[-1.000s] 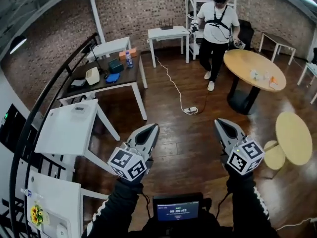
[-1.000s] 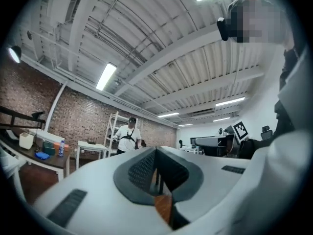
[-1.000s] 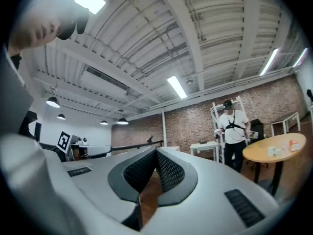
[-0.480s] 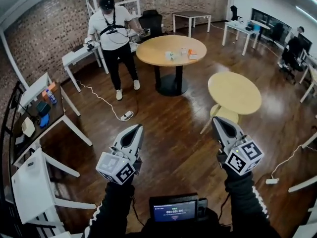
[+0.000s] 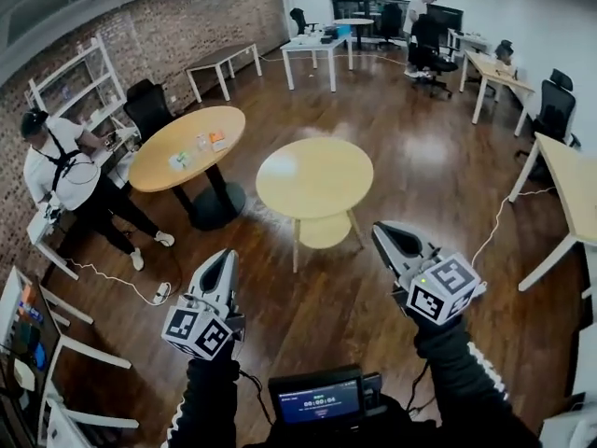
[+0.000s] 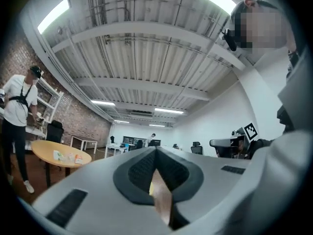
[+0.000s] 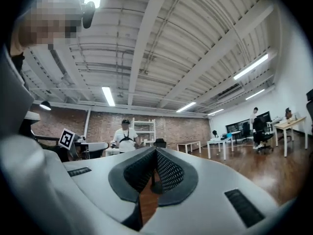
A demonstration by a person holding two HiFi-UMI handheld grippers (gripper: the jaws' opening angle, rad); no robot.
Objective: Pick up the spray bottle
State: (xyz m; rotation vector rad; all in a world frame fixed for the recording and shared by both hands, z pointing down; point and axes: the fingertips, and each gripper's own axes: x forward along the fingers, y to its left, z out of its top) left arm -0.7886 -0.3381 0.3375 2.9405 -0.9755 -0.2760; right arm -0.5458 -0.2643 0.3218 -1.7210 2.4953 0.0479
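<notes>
Both jaw pairs are closed on nothing: my left gripper and right gripper hang over bare wood floor. A round table stands just ahead, with open floor to its right. I can't pick out the spray bottle; the things on the side table at the far left edge are too small.

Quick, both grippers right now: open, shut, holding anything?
Left gripper: tongs shut, nothing held.
Right gripper: tongs shut, nothing held.
</notes>
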